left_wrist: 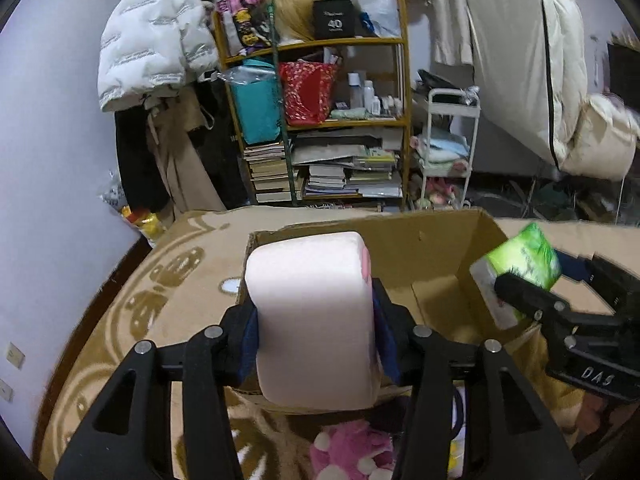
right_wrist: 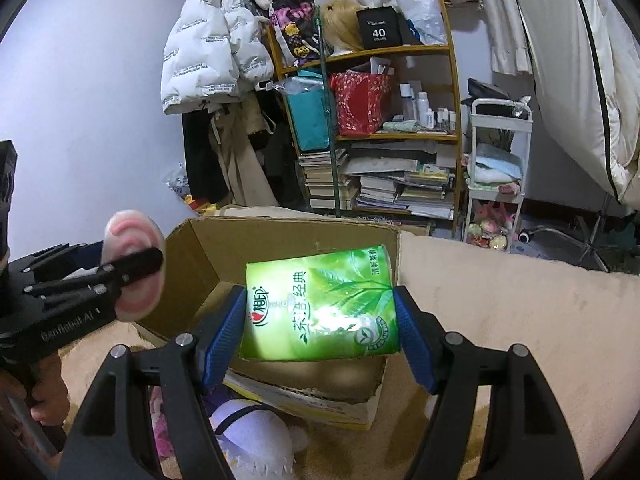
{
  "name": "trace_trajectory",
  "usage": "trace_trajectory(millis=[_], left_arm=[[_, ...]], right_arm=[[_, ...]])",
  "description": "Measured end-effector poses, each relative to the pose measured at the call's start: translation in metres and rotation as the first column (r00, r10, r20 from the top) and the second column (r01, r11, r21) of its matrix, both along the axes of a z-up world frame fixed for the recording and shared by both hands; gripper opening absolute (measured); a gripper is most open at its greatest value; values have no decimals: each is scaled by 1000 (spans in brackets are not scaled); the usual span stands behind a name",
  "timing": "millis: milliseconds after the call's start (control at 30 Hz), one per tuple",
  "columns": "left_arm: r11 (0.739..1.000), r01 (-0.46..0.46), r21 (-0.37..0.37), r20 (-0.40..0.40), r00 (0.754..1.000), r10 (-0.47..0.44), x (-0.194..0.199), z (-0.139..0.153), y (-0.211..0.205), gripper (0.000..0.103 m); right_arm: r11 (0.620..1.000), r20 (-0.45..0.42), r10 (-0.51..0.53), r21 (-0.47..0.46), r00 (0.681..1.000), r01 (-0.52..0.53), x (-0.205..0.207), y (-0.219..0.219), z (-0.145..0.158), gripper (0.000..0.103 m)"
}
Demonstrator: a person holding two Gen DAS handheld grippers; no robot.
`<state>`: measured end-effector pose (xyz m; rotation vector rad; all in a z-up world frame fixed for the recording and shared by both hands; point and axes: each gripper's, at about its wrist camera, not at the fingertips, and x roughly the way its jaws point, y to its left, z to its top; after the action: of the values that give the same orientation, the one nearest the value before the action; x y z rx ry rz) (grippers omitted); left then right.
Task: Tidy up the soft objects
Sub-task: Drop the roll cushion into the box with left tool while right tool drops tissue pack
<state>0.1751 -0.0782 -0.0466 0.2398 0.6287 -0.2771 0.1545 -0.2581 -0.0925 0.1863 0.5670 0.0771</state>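
Your left gripper (left_wrist: 316, 320) sits at lower centre of the left wrist view with a pale pink foam block (left_wrist: 312, 316) between its blue pads, both pads touching the block's sides, so the jaws are closed on it. The block stands upright and hangs over the near left part of the open cardboard box (left_wrist: 452, 240), which fills the middle of that frame on a tan patterned rug (left_wrist: 168, 280). In the right wrist view the same block appears at the left edge as a rounded pink end (right_wrist: 132, 268) clamped in the black fingers, beside the box's left wall. Your right gripper (right_wrist: 320, 332) is at lower centre of its own view, jaws set fairly wide and pressed on the two short sides of a green tissue pack (right_wrist: 320, 308); the pack lies tilted, printed face up, over the box's open interior. From the left wrist view that pack shows at the right of the frame (left_wrist: 520, 264), over the box's right side. A pink plush toy (left_wrist: 352, 448) lies on the rug at the bottom edge, in front of the box, and a white plush (right_wrist: 256, 440) lies at the bottom of the right wrist view. A cluttered wooden shelf (left_wrist: 320, 120) stands behind the box at upper centre.
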Motion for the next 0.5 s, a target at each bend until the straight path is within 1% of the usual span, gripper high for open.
trace_trajectory(millis=[67, 200, 267, 300, 333, 433, 500], left_arm=[[1000, 7, 23, 9, 1000, -7, -2, -2, -4, 51], [1000, -5, 8, -9, 1000, 5, -5, -2, -1, 56], [1000, -21, 0, -16, 1000, 21, -7, 0, 2, 65], [1000, -29, -5, -14, 999, 29, -9, 2, 4, 76], [999, -40, -12, 1, 999, 40, -12, 4, 6, 83], [998, -60, 6, 40, 997, 60, -20, 9, 7, 93], [998, -59, 17, 43, 997, 58, -24, 11, 7, 95]], right_arm=[[1000, 6, 17, 4, 1000, -17, -1, 2, 2, 77], [999, 9, 36, 14, 999, -36, -4, 4, 1, 78], [999, 3, 40, 23, 999, -40, -5, 4, -1, 79], [999, 5, 42, 27, 999, -42, -7, 4, -2, 79], [999, 5, 43, 33, 999, -44, -8, 4, -2, 79], [998, 3, 47, 42, 999, -47, -11, 4, -1, 89], [998, 21, 46, 48, 999, -47, -15, 4, 3, 92]])
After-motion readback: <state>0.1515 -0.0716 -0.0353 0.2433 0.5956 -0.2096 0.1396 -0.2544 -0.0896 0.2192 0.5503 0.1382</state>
